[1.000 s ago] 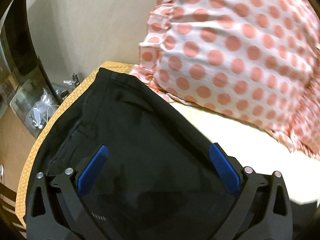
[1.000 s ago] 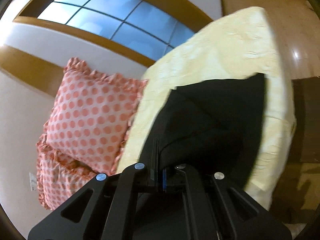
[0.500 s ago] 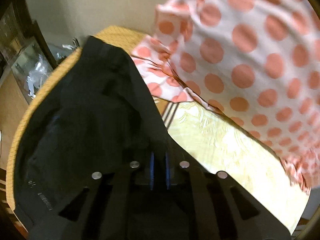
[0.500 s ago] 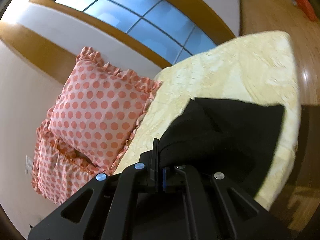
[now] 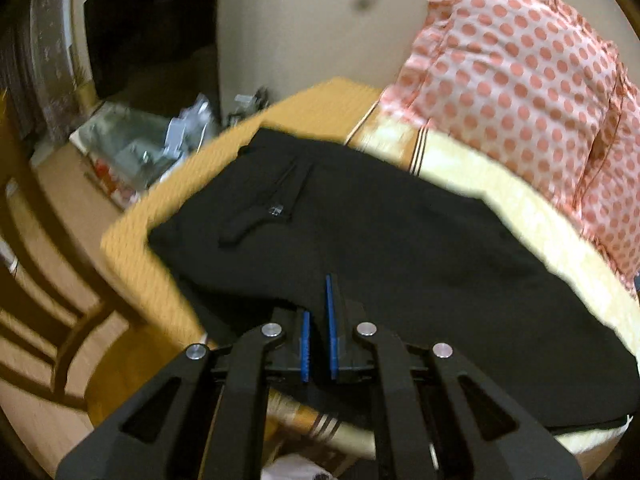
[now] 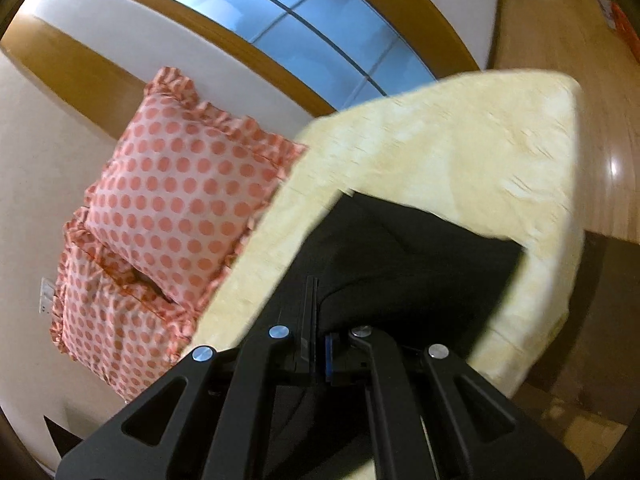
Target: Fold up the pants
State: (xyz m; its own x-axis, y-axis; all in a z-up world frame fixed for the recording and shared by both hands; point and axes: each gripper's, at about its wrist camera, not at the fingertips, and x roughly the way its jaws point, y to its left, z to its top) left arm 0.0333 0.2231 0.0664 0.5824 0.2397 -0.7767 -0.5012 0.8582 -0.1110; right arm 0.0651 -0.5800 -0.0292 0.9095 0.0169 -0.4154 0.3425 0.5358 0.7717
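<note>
Black pants [image 5: 400, 248] lie spread on the cream bed cover [image 5: 540, 220], the zipper fly showing at the upper left. My left gripper [image 5: 318, 320] is shut on the near edge of the pants, and dark cloth fills the narrow slit between its blue pads. In the right wrist view the pants [image 6: 420, 256] rise from the bed cover [image 6: 460, 140] in a fold. My right gripper [image 6: 318, 312] is shut on that fold, and the cloth drapes over its right finger.
Polka-dot pillows [image 5: 520, 60] [image 6: 180, 184] lean on the wall at the head of the bed. An orange sheet edge [image 5: 132, 248] borders the bed. A wooden chair [image 5: 48, 300] and floor clutter [image 5: 140, 148] lie beyond it. A window [image 6: 300, 20] is behind.
The left gripper went from wide open to shut on the pants and swept sideways toward the bed's edge. The right gripper kept its hold, shifted slightly and rolled a little.
</note>
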